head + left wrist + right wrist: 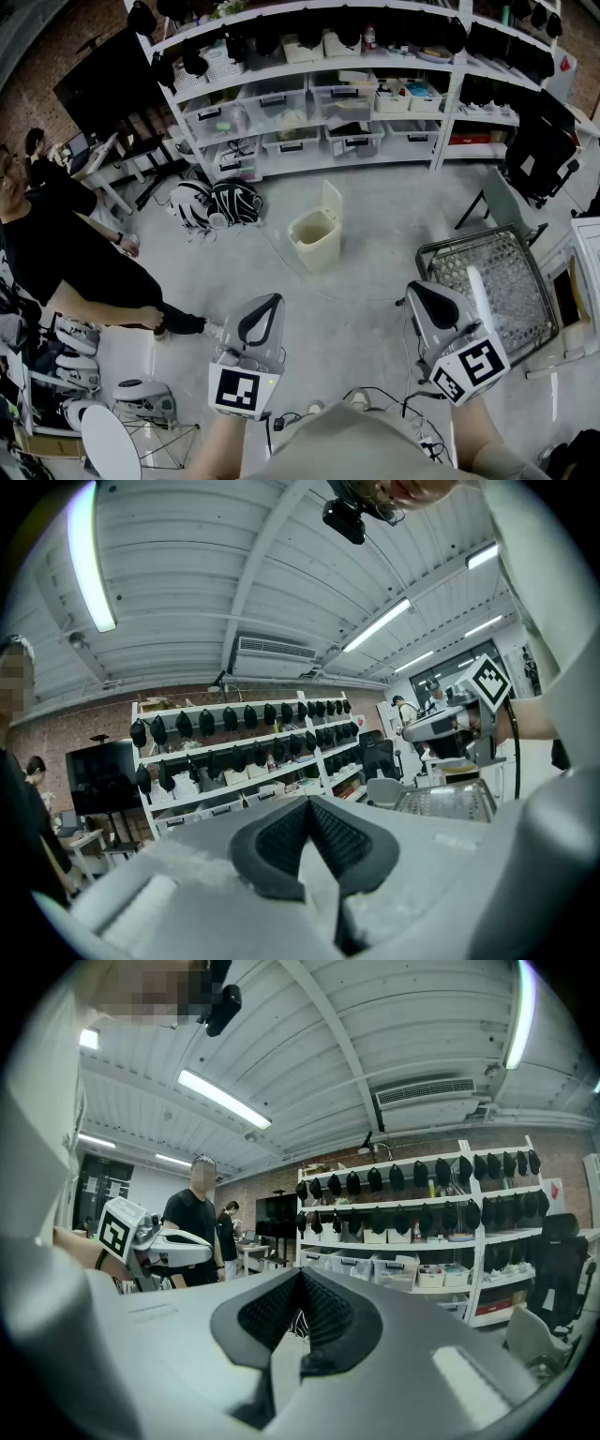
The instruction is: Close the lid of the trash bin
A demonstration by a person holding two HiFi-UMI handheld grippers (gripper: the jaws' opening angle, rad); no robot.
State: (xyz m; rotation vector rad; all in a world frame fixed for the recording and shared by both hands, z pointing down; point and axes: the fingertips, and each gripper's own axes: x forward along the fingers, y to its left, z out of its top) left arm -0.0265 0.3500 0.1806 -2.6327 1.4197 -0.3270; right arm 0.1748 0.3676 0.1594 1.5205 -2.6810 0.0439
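The cream trash bin (315, 242) stands on the grey floor in front of the shelves, with its lid (332, 203) up at the bin's back right edge. My left gripper (273, 300) is held low at the bottom centre-left, well short of the bin, jaws shut with nothing in them. My right gripper (413, 287) is at the bottom right, also shut and empty, and far from the bin. Both gripper views point upward at shelves and ceiling and do not show the bin. The left gripper (307, 801) and the right gripper (302, 1274) each have their pads meeting at the tip.
A person in black (56, 253) is at the left by several shoes. A wire basket (497, 281) stands at the right, with a black chair (539, 155) behind it. Striped bags (220, 204) lie near the shelves (328, 103). A cable (309, 281) crosses the floor.
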